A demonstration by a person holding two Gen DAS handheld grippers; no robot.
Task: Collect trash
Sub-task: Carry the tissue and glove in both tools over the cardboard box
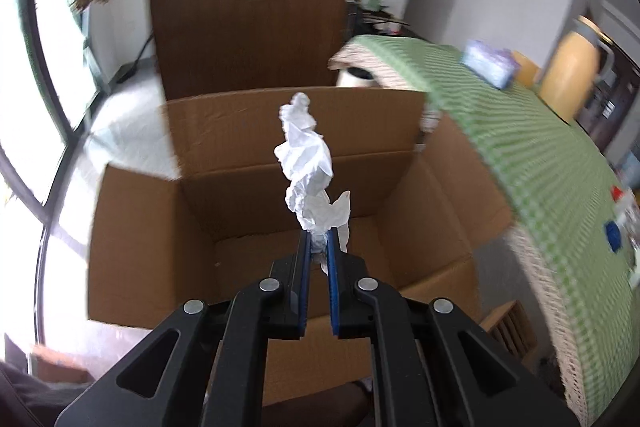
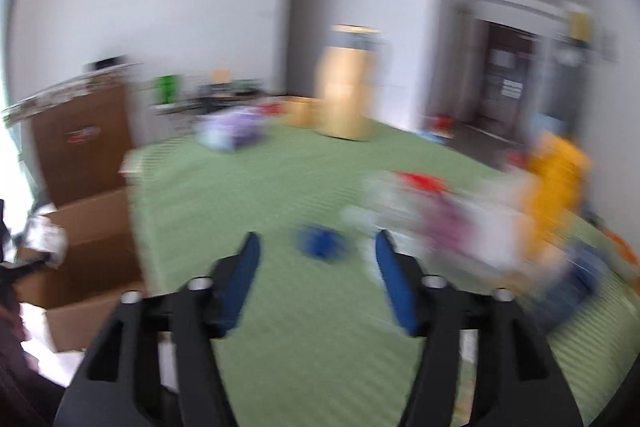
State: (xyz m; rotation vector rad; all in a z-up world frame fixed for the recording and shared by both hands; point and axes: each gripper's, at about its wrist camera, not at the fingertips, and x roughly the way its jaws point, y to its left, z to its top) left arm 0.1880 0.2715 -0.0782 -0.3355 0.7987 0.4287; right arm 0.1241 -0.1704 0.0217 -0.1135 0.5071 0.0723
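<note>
Clenched on a crumpled tissue [image 1: 310,171], left hand-held gripper [image 1: 319,247] hovers over the box [image 1: 132,247] at twelve o'clock, due to drop it, while right hand-held gripper [image 2: 316,259] gapes empty.

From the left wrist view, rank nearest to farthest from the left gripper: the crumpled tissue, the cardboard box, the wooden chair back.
1. Crumpled tissue: pinched between the left gripper pads, sticking up.
2. Cardboard box: open, directly below and ahead.
3. Wooden chair back: behind the box's far flap.

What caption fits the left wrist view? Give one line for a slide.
Left gripper holds crumpled white tissue above the open cardboard box.
</note>
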